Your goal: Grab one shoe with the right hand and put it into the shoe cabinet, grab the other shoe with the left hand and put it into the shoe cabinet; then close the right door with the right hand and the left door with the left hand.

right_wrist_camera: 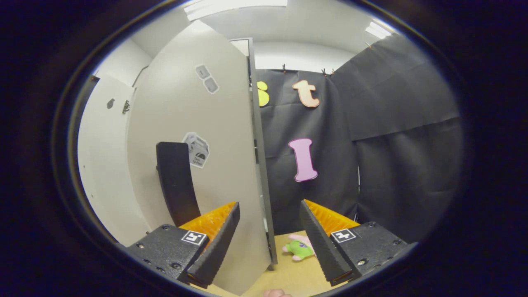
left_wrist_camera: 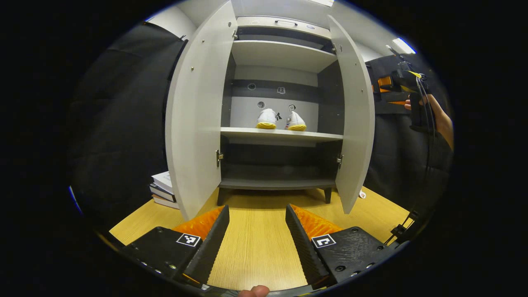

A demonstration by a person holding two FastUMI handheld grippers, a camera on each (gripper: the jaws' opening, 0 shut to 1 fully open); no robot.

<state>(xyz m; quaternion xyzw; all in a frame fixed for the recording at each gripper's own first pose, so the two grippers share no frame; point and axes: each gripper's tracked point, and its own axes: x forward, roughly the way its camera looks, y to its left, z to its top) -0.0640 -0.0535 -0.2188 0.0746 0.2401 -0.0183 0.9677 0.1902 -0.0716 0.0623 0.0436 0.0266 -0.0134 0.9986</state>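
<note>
The two shoes [left_wrist_camera: 281, 120] are small and white with yellow soles. They stand side by side on the middle shelf [left_wrist_camera: 280, 134] of the shoe cabinet [left_wrist_camera: 284, 57], with their heels facing out. They are close together but not touching.

The shoe cabinet is tall and pale, with dark back panels and short dark legs. It stands on a wooden floor [left_wrist_camera: 255, 243]. Both doors are open. The left door [left_wrist_camera: 198, 115] swings out wide, and the right door [left_wrist_camera: 354, 119] swings out too. The top shelf and the bottom shelf hold nothing that can be seen.

A stack of books [left_wrist_camera: 164, 189] lies on the floor just beside the left door.

The left hand-held gripper [left_wrist_camera: 256, 235] hangs low in front of the cabinet, with its fingers apart and nothing between them.

The right hand-held gripper [right_wrist_camera: 268, 239] also has its fingers apart. In the right gripper view, the edge of the right door [right_wrist_camera: 255, 165] stands between the fingers, and the fingers are not pressing on it. The dark handle [right_wrist_camera: 176, 181] is on the door's face. A small green and pink toy [right_wrist_camera: 298, 248] lies on the floor past the door.
</note>
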